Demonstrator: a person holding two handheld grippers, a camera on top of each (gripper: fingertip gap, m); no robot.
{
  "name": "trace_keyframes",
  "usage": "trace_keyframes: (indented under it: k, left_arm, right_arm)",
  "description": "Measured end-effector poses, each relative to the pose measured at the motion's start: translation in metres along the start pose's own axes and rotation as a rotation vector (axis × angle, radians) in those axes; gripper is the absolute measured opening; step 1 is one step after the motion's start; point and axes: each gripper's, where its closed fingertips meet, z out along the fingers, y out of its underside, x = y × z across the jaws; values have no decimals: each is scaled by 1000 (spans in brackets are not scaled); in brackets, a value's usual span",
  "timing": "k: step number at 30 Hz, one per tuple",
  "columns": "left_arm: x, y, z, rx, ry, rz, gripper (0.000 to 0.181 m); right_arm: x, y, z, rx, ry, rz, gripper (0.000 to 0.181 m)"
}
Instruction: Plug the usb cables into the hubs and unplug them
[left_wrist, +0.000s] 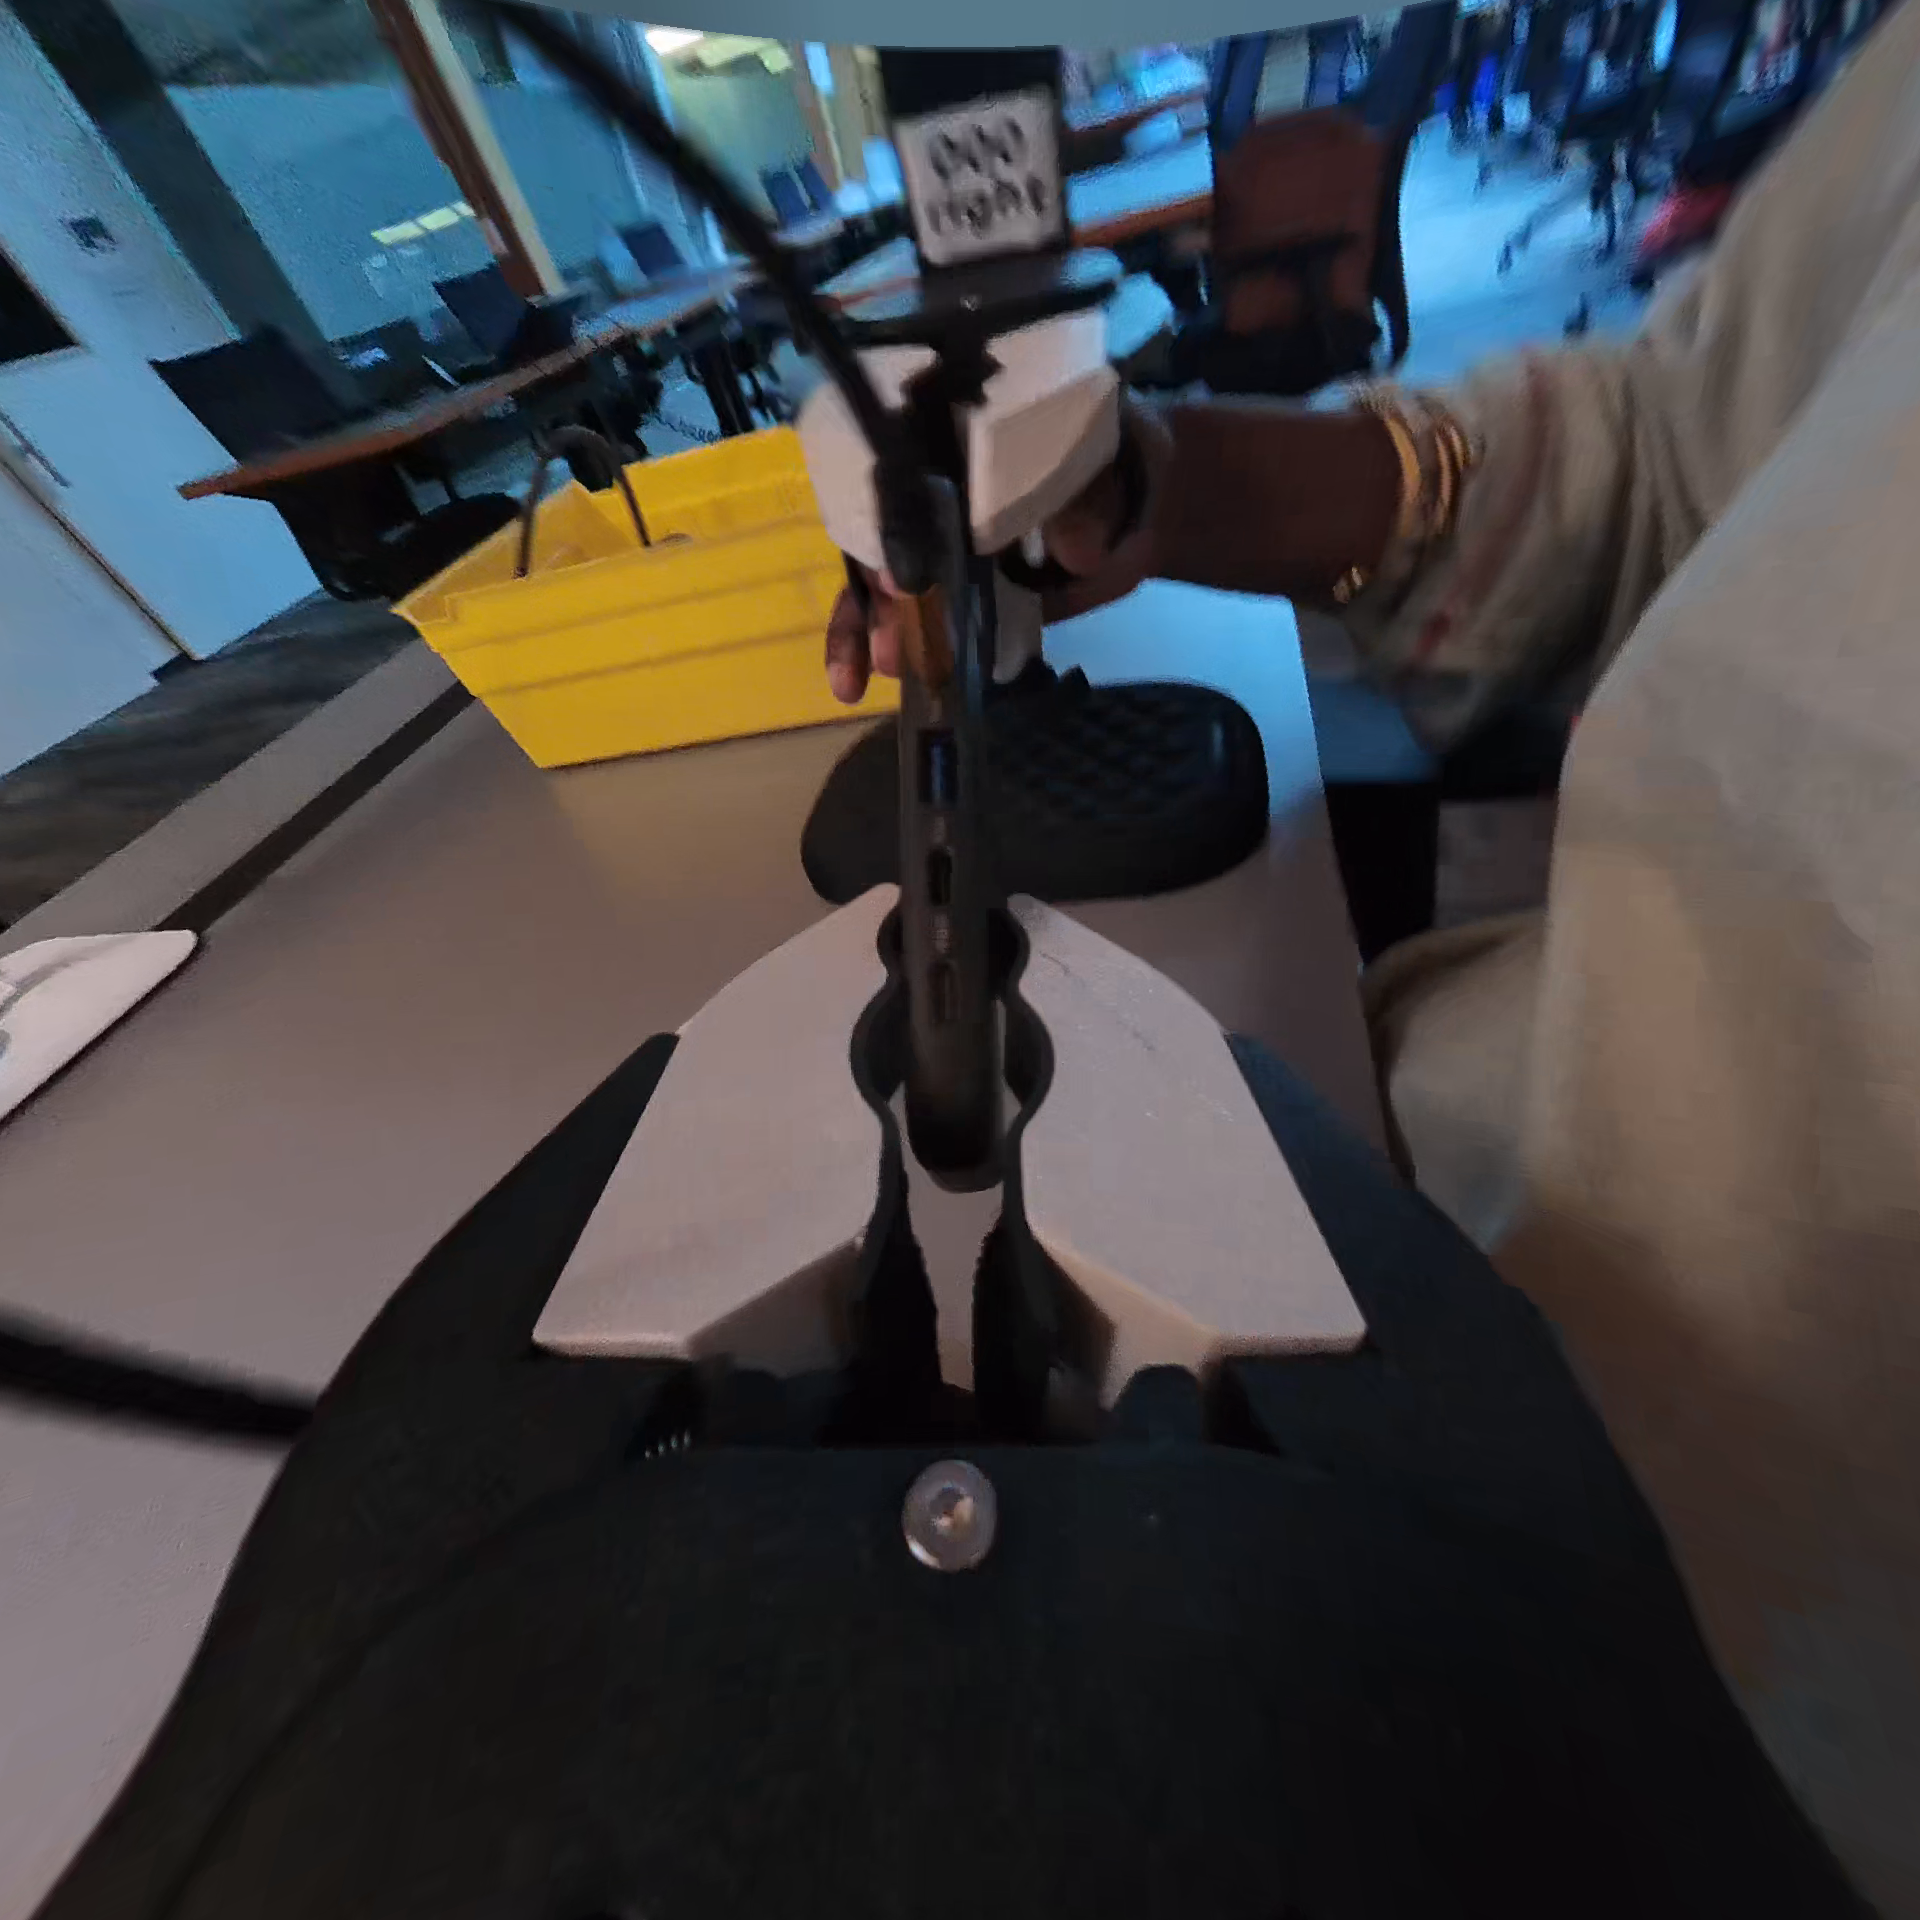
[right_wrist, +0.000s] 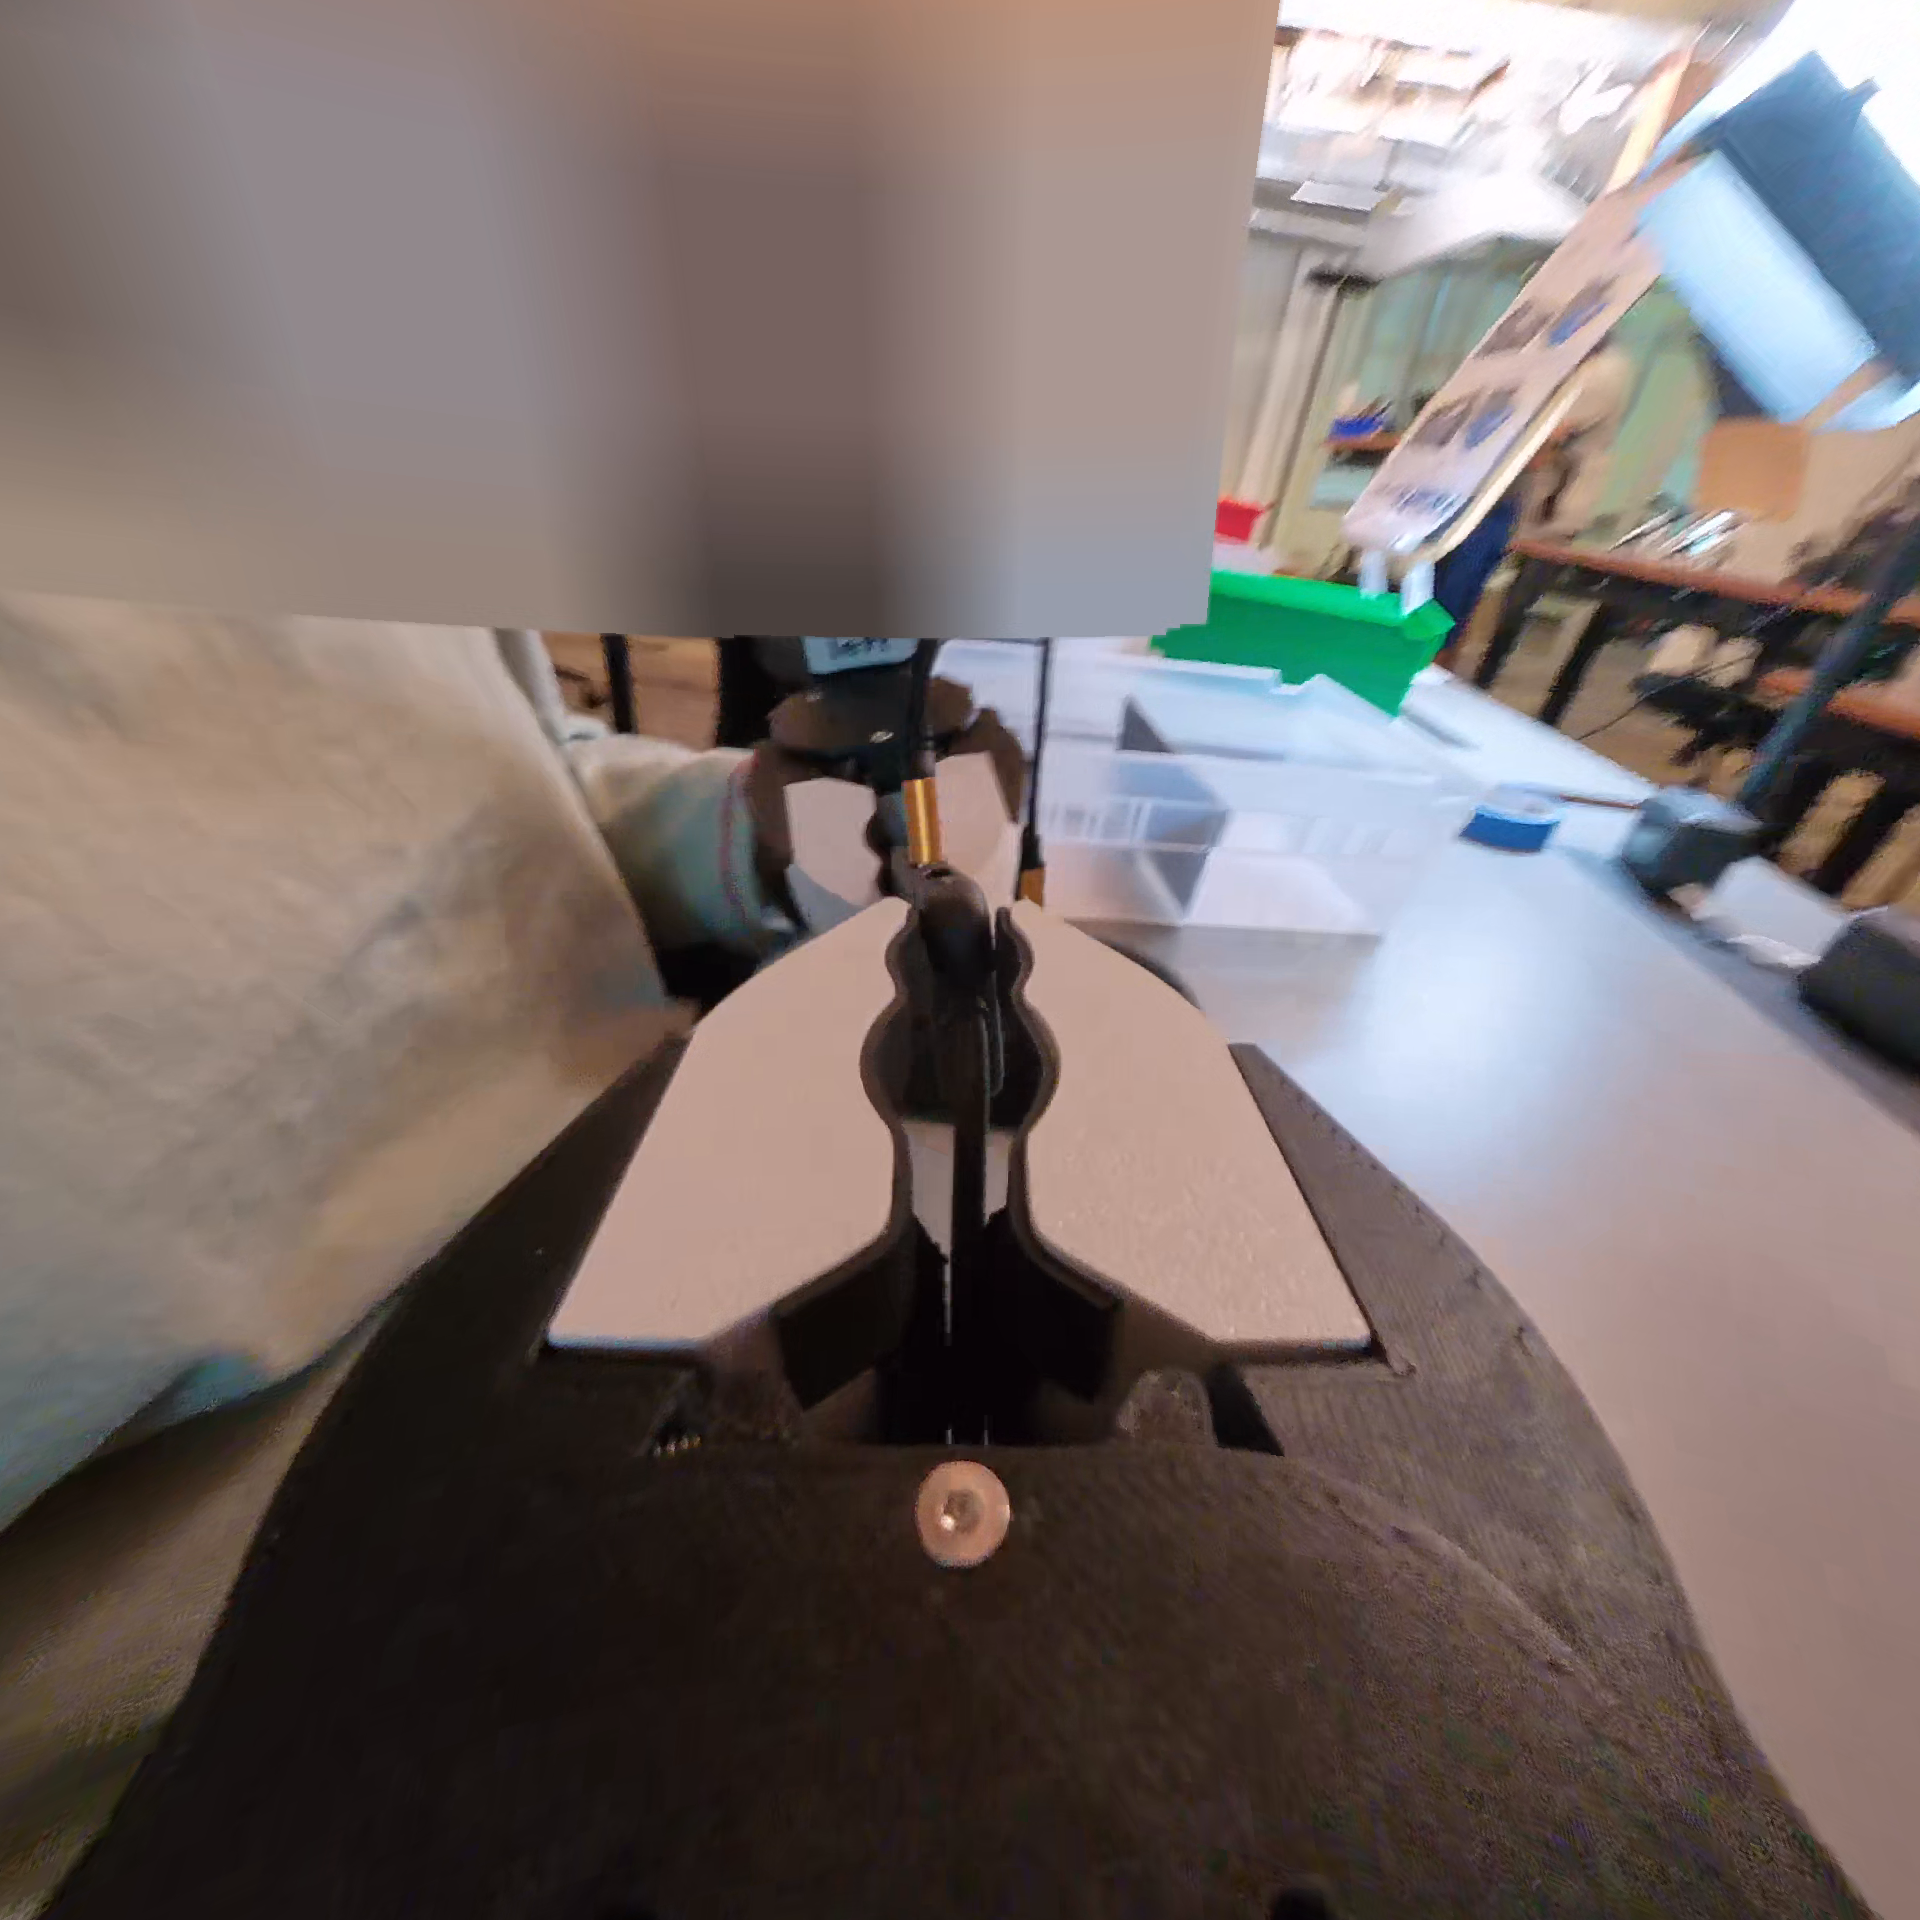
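In the left wrist view my left gripper is shut on a slim dark USB hub, held above the grey table with its row of ports facing up. The hub points at my right gripper, which meets its far end. A black cable rises from there to the upper left. In the right wrist view my right gripper is shut on a black cable plug with a gold collar. The left gripper shows just beyond. A second gold-tipped cable hangs beside it.
A yellow bin and a black mesh pad lie beyond the hub. A white object and a black cable are at the left. Clear containers, a green bin and blue tape sit farther off. A person's beige sleeve fills the right. The grippers' ends are close to 7 cm from one another.
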Motion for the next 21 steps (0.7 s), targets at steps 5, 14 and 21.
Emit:
trace_keyframes:
  k: [5,14,21]
  left_arm:
    - [-24,-27,-6,240,-144,-178,12]
    - [-78,-66,-35,740,-338,-555,12]
    - [-49,-77,0,795,-167,-699,12]
  right_arm:
    - [36,-63,-33,261,445,-203,51]
    - [23,-78,-1,369,496,-86,33]
    - [52,-44,22,785,219,601,42]
